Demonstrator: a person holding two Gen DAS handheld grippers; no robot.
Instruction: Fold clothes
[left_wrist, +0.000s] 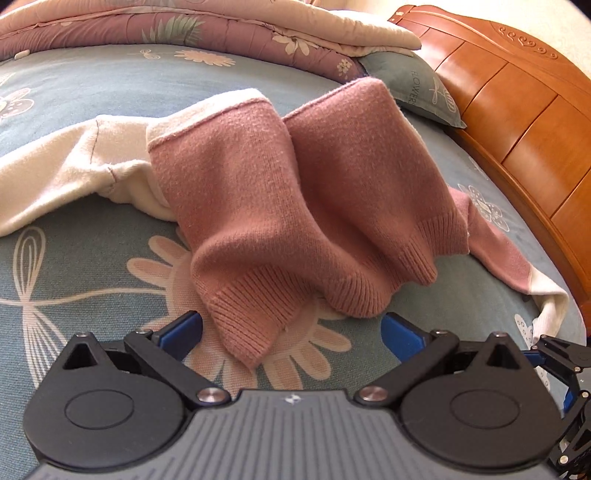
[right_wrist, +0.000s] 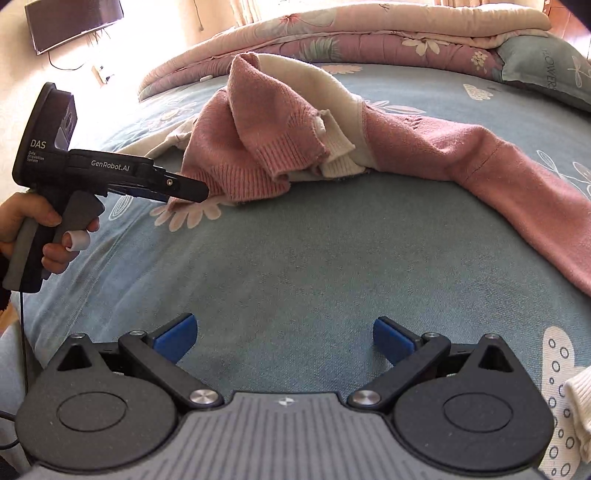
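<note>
The pink-and-cream knit sweater (left_wrist: 280, 192) lies bunched in a heap on the blue flowered bedsheet (left_wrist: 92, 266), one sleeve trailing toward 4 o'clock; it looks soft, light and limp, likely to sag and slide, so the ribbed hem (left_wrist: 240, 317) seems the firmest place to pinch. The left gripper (left_wrist: 291, 328) has its fingers spread wide with that hem's corner lying between them, not pinched. Only the right wrist view shows the hand (right_wrist: 26, 229) holding the left tool at 9 o'clock and the right gripper (right_wrist: 284, 338), fingers apart over bare sheet.
</note>
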